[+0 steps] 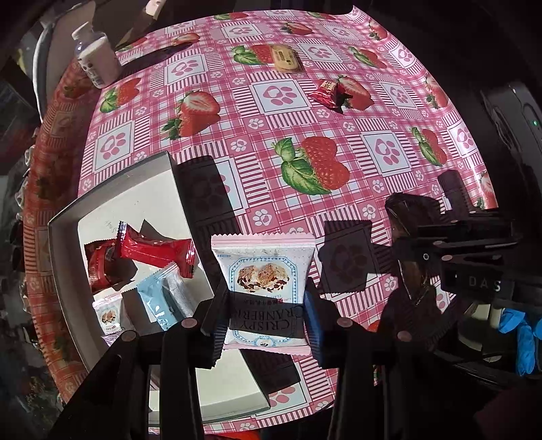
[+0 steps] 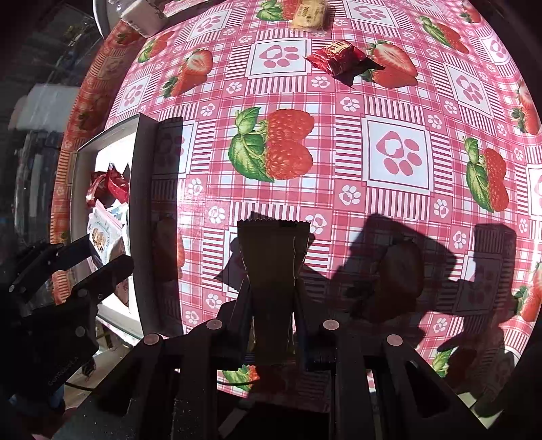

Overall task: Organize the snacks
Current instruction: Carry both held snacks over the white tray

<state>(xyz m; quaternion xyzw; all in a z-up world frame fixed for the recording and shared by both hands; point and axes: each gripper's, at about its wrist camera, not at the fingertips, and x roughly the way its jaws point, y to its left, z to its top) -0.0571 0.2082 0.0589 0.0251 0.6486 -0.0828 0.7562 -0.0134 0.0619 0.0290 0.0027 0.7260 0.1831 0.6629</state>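
My left gripper point(image 1: 262, 325) is shut on a pink and white cranberry crisp packet point(image 1: 264, 270), held above the table just right of the white box point(image 1: 64, 270). The box holds red packets point(image 1: 152, 252), a light blue packet point(image 1: 159, 298) and another cranberry packet point(image 1: 108, 316). My right gripper point(image 2: 272, 314) is shut on a dark backlit snack packet point(image 2: 272, 257) above the table. A red candy packet point(image 2: 338, 59) and a yellow biscuit packet point(image 2: 310, 13) lie at the far side; they also show in the left wrist view as the red candy point(image 1: 330, 91) and the biscuit point(image 1: 286, 57).
A pink strawberry-print cloth point(image 2: 338, 162) covers the table. A white bottle point(image 1: 95, 56) stands at the far left corner. The white box point(image 2: 135, 203) sits at the table's left edge. The left gripper point(image 2: 67, 270) shows at the right wrist view's left side.
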